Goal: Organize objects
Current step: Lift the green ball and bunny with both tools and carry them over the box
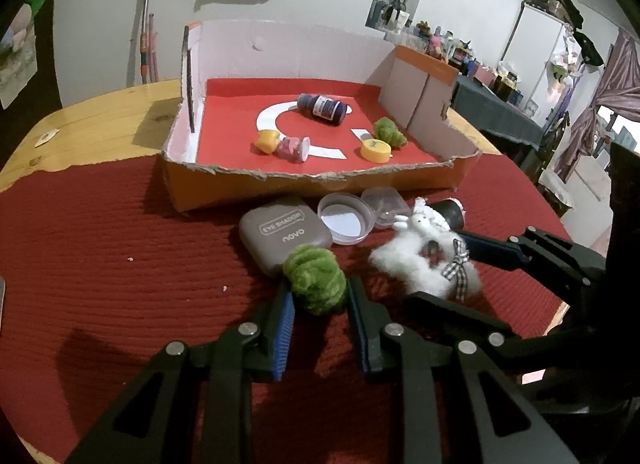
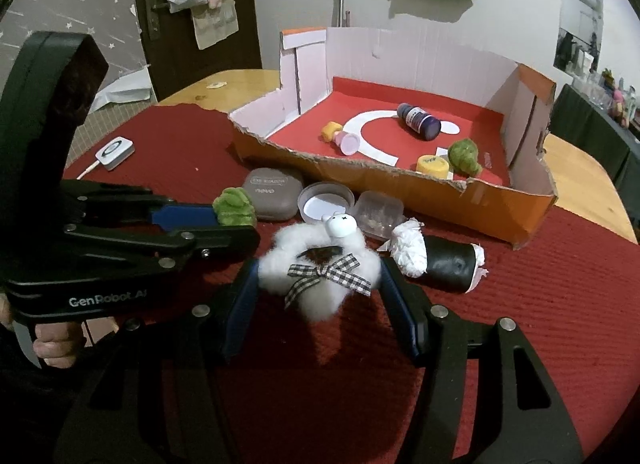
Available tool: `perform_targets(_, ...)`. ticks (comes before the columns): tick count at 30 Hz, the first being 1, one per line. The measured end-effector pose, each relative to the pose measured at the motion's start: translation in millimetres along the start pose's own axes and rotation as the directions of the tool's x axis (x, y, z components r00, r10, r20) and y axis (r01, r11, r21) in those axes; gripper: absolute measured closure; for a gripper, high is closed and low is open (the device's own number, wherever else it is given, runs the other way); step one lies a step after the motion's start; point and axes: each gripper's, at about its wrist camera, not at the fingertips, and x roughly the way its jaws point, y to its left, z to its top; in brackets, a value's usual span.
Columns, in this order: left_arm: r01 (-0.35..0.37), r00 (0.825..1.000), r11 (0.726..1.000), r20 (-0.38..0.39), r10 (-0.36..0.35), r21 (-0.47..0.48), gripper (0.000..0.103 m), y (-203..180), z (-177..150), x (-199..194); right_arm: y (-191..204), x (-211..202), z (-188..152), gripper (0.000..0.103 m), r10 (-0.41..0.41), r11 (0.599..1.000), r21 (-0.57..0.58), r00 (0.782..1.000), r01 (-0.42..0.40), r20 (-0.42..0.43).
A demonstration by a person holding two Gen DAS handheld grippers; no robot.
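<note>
Left gripper [image 1: 320, 304]: clamped on green pompom [image 1: 316, 284]
Right gripper [image 2: 316, 284]: pads squeezing white fluffy toy [image 2: 320, 272]
Cardboard tray [image 1: 320, 183]: straight ahead, beyond both

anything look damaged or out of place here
The cardboard box has a ragged, torn front edge, and its right corner is ripped. Inside it, the dark bottle and the small pink bottle lie tipped on their sides. Nothing looks spilled.
</note>
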Motion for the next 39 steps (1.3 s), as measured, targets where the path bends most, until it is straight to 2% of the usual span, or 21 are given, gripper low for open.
perform_targets(20, 0.006, 1.000, 1.000, 0.023, -0.006, 0.003, 0.076, -1.1, 2.7, -5.7, 0.8, -8.5, 2.6, 0.045, 0.004, 1.000, 0.011, 1.000, -0.004, 0.020)
perform_targets(39, 0.008, 0.997, 1.000, 0.078, -0.010, 0.025, 0.076, -6.2, 32.3, -18.5, -2.3, -27.3, 25.1, 0.045, 0.038, 0.999, 0.009, 0.996, -0.039, 0.079)
